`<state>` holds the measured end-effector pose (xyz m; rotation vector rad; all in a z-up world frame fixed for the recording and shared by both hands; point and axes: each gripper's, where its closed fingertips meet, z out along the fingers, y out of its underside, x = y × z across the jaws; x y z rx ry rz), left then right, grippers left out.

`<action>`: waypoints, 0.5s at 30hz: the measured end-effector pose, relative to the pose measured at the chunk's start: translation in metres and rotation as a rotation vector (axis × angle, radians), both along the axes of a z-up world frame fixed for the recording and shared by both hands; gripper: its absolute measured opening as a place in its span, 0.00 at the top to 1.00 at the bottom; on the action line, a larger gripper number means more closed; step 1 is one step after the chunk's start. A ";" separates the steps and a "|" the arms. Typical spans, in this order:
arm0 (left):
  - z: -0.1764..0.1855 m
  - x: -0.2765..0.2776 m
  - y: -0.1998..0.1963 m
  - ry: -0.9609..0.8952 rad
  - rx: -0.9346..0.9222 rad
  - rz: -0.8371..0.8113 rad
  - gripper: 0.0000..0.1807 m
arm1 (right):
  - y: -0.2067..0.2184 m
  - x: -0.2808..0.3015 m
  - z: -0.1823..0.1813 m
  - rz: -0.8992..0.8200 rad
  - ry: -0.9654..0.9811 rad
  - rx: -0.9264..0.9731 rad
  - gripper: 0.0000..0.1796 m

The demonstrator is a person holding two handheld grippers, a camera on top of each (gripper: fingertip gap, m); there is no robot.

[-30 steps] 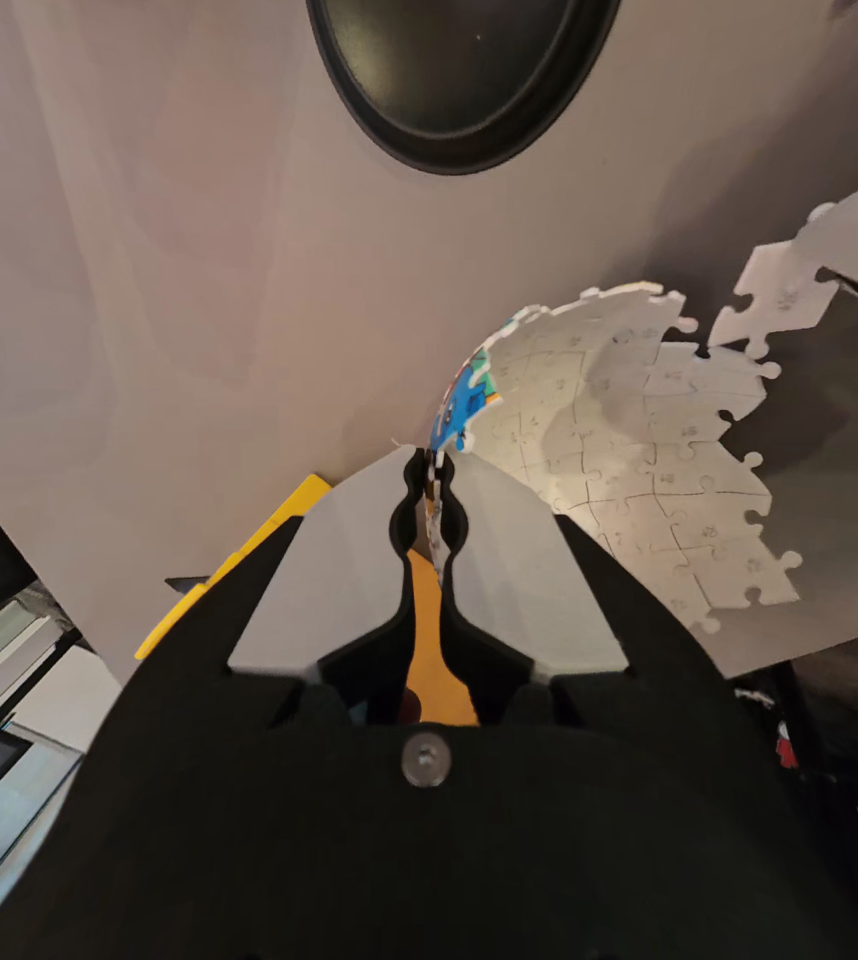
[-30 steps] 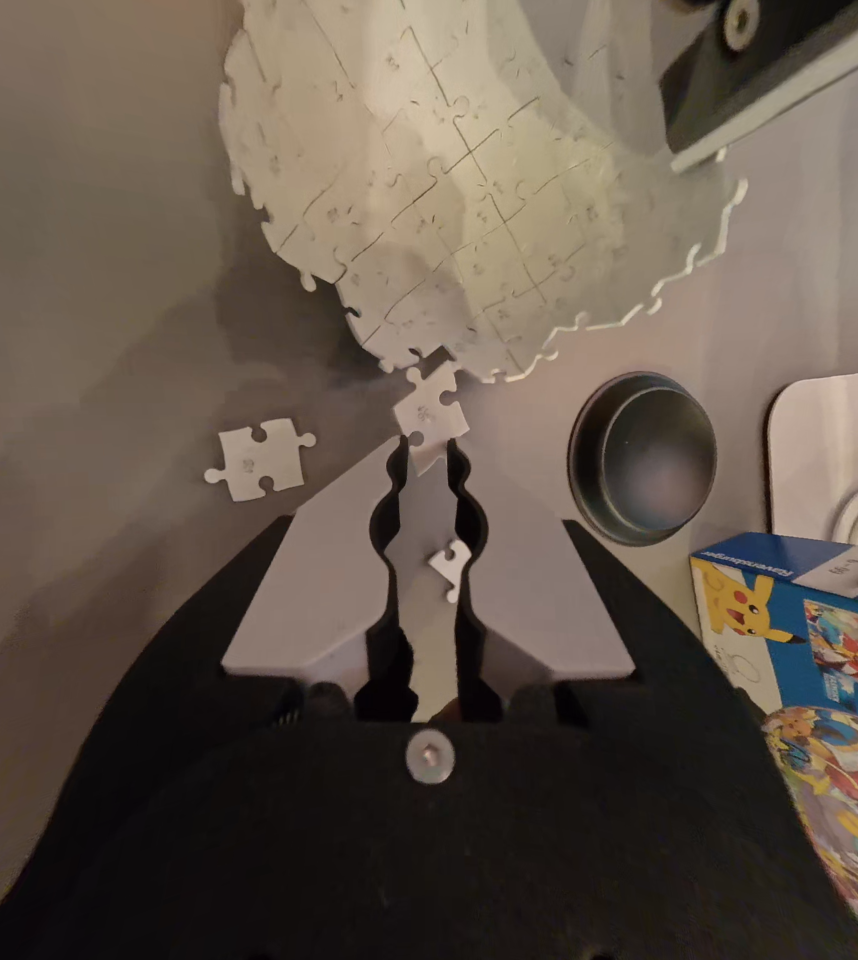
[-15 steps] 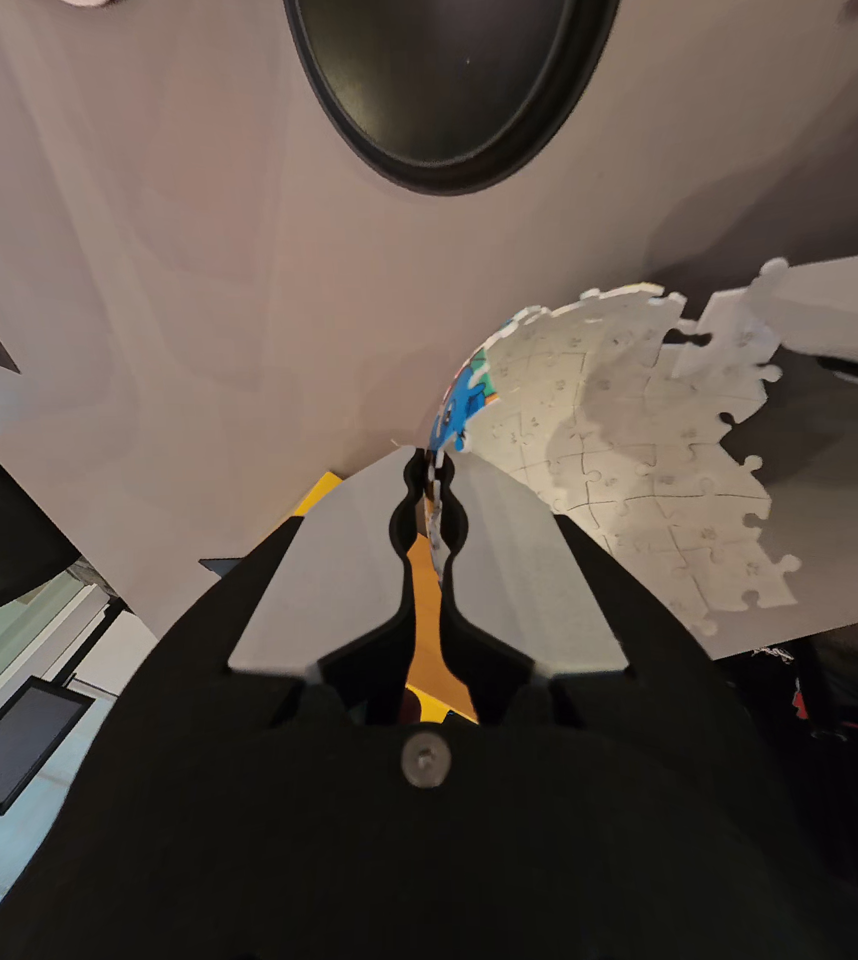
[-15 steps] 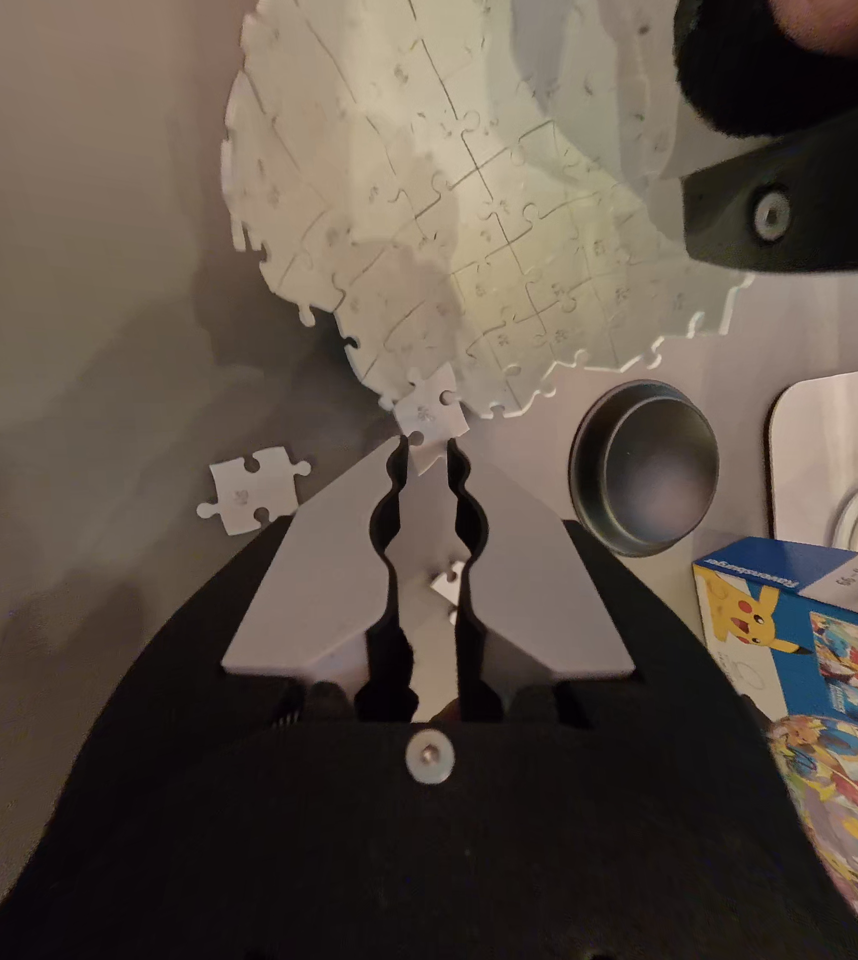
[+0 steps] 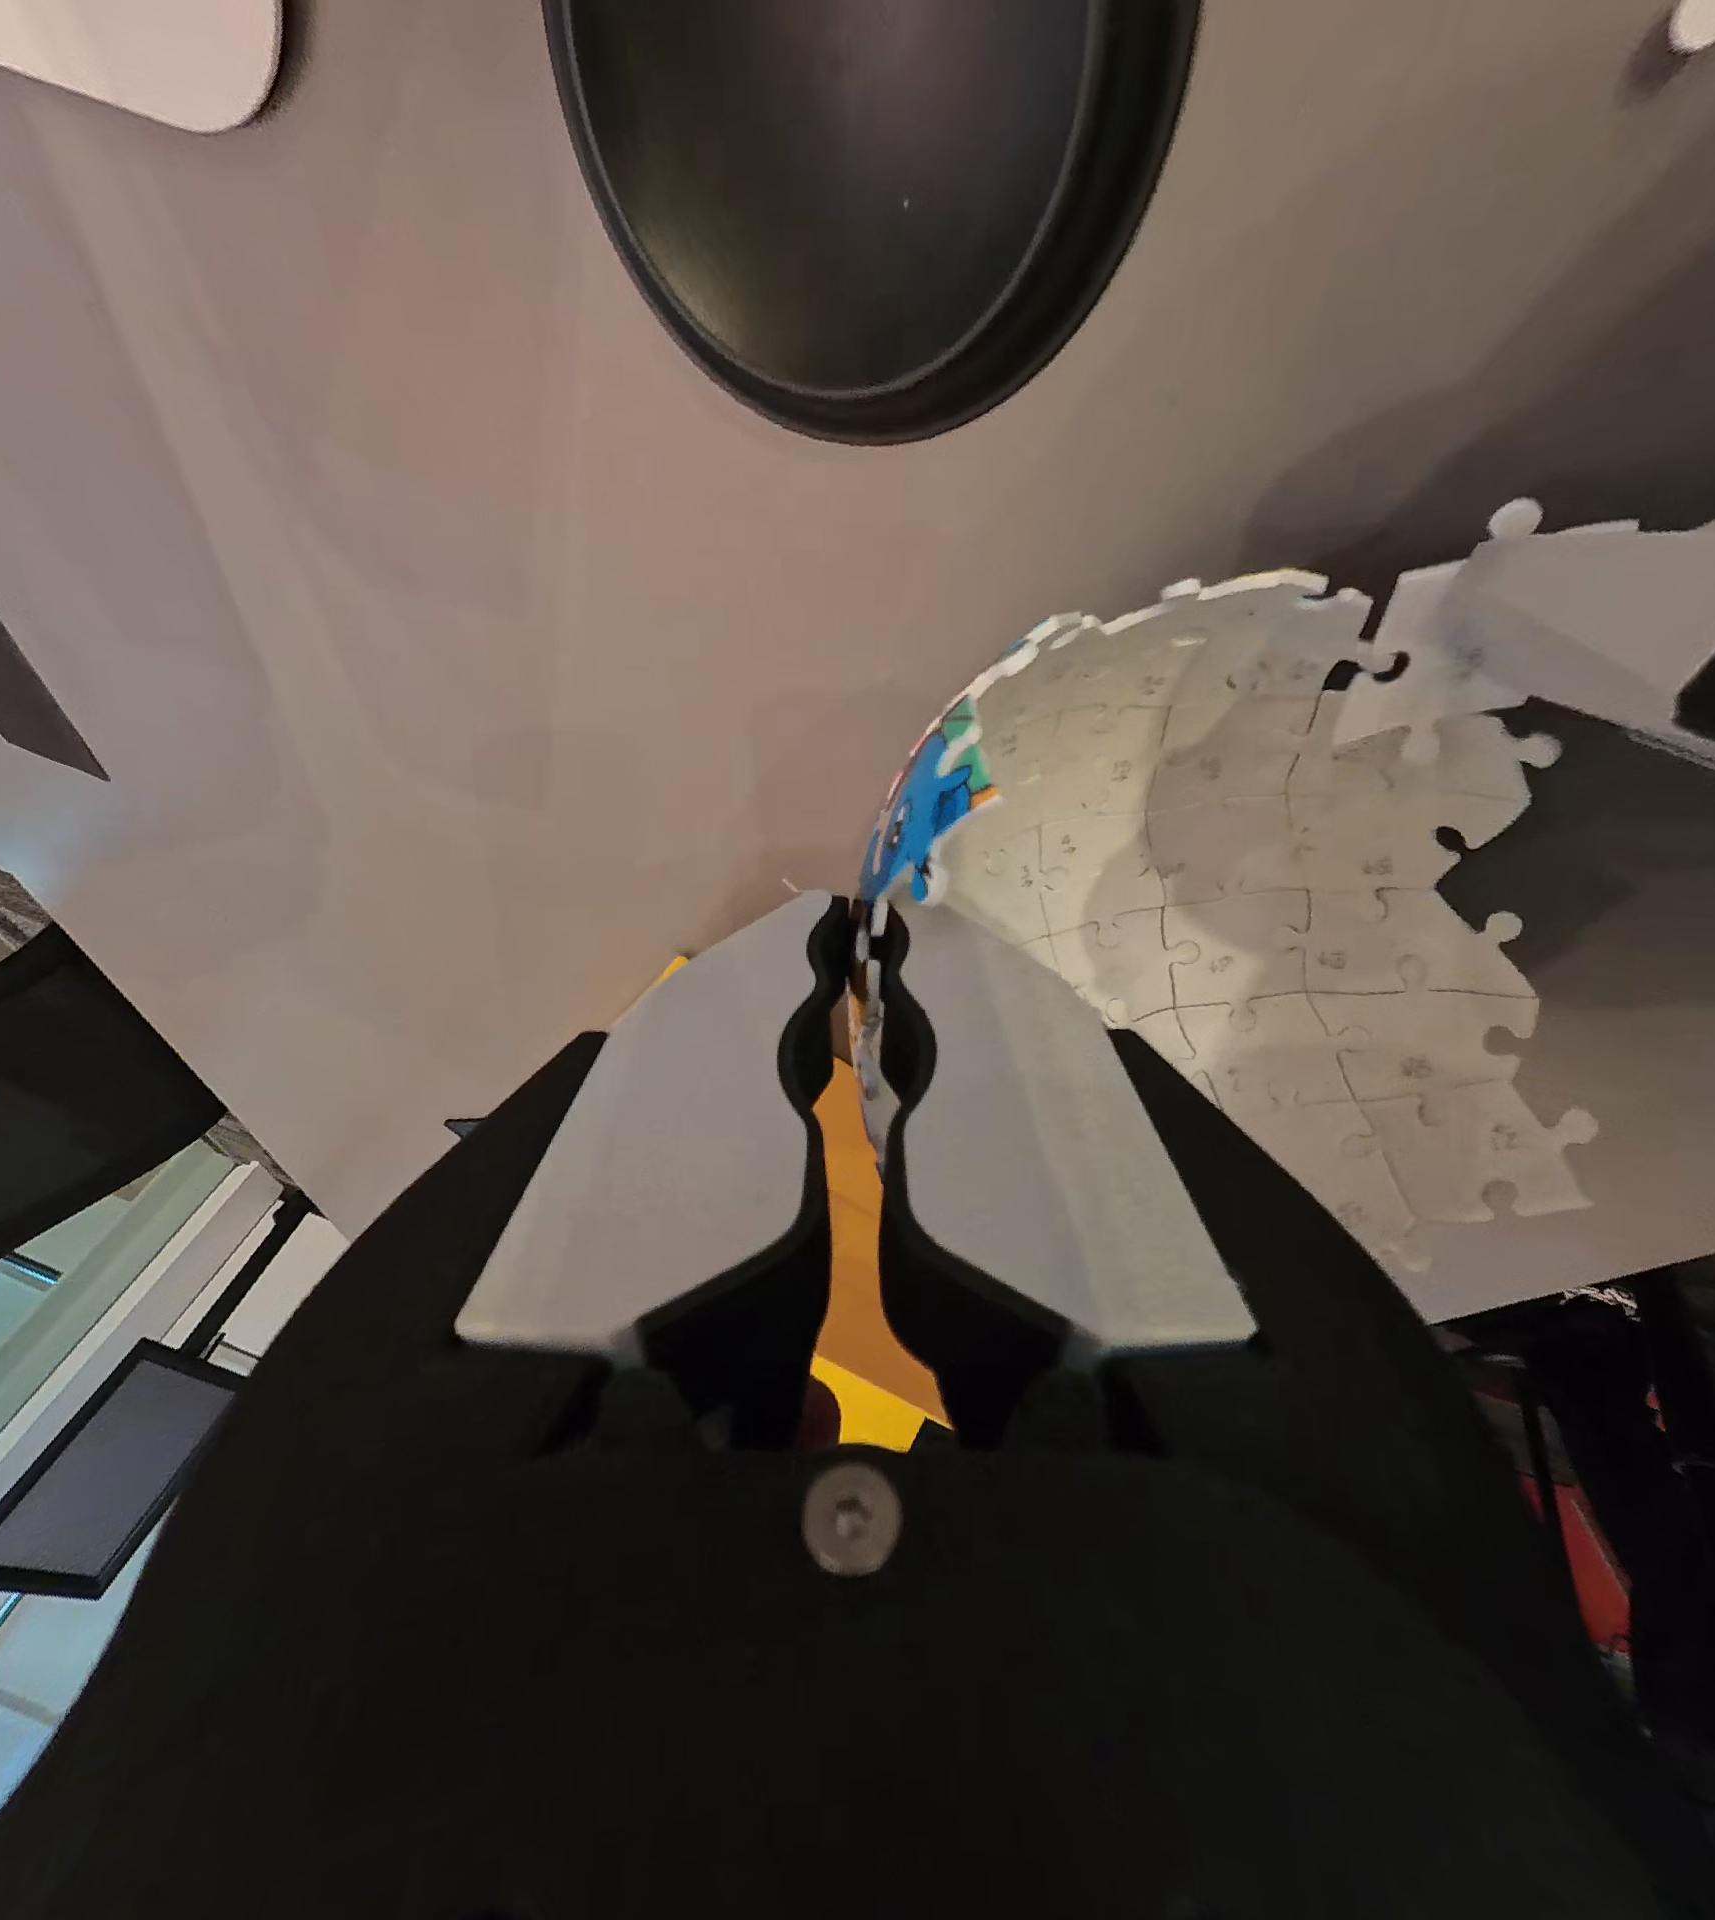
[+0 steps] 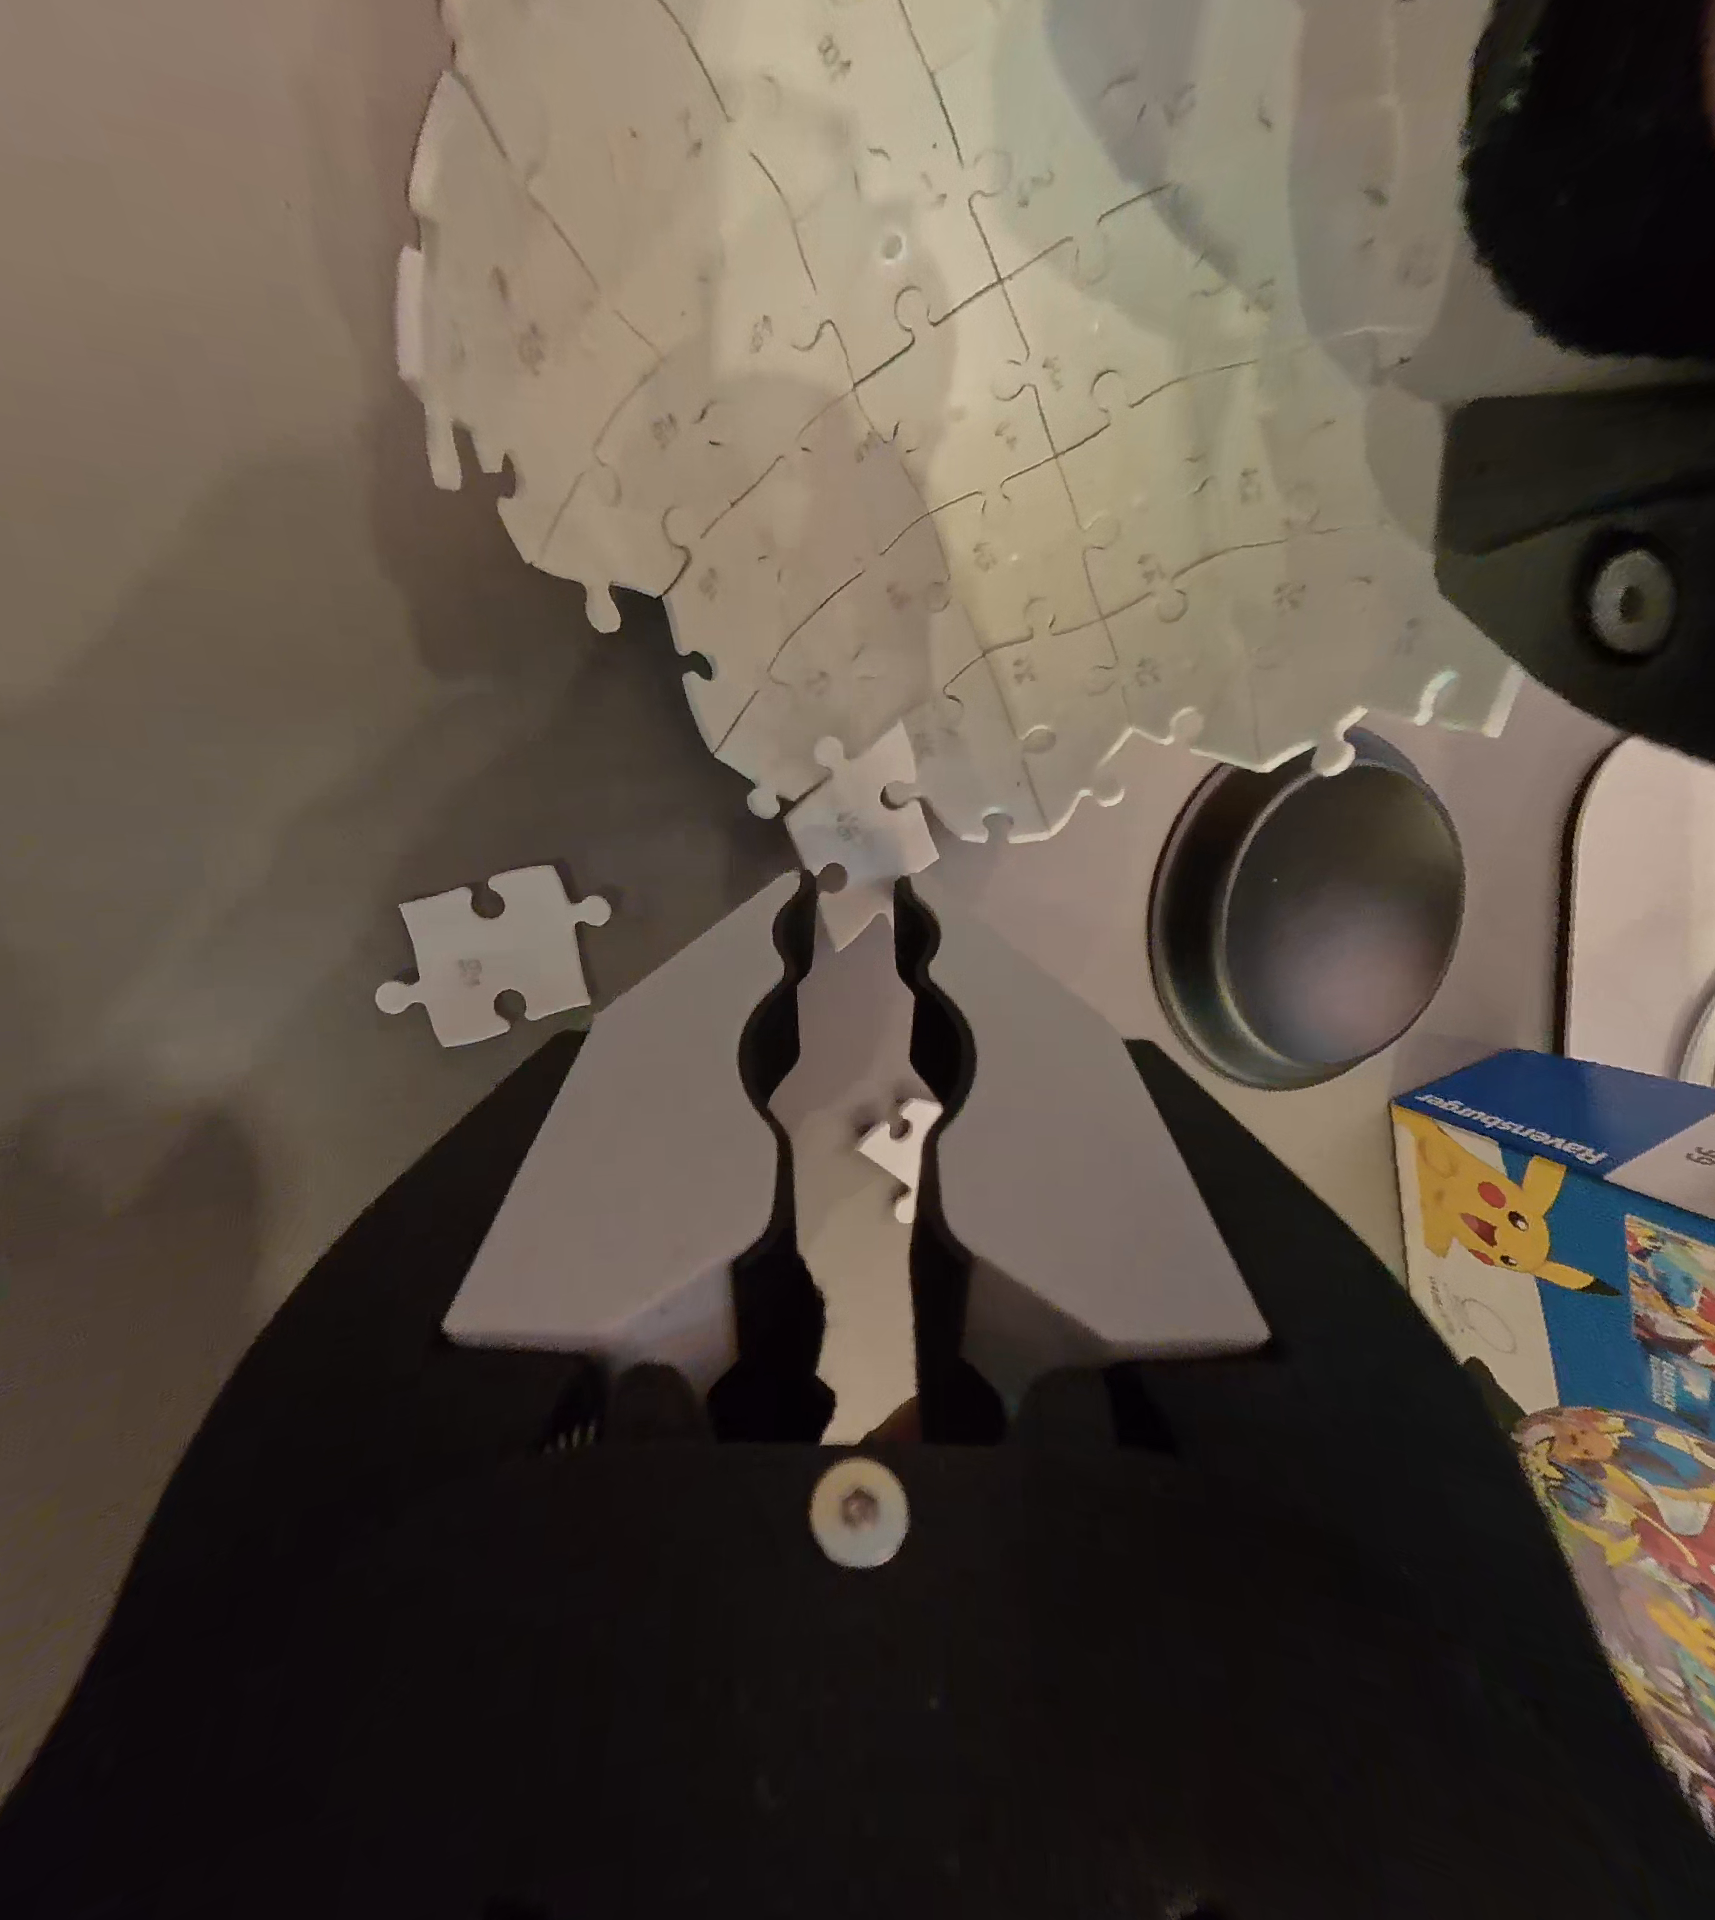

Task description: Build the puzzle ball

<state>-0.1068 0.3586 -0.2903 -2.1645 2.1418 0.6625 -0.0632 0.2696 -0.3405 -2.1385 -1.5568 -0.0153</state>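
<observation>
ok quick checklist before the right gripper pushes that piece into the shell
1. Left gripper clamped on the puzzle shell rim: ok.
2. Right gripper shut on the loose piece: ok.
3. Piece at the shell's lower edge: ok, overlapping it.
4. Tabs lined up with the gap: cannot tell.
5. Piece fully seated: not ok, it still sticks out.
6. Spare piece on the table, clear of the fingers: ok.
</observation>
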 end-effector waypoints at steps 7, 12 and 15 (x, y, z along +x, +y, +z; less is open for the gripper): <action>0.001 0.003 0.000 0.006 0.006 -0.007 0.98 | 0.002 0.003 -0.001 -0.021 -0.001 0.004 0.93; 0.001 0.005 -0.001 0.009 0.007 -0.009 0.98 | 0.002 0.004 0.000 -0.024 0.015 0.009 0.91; 0.001 0.006 -0.001 0.007 0.007 -0.009 0.98 | 0.002 0.006 -0.001 -0.029 0.025 0.011 0.90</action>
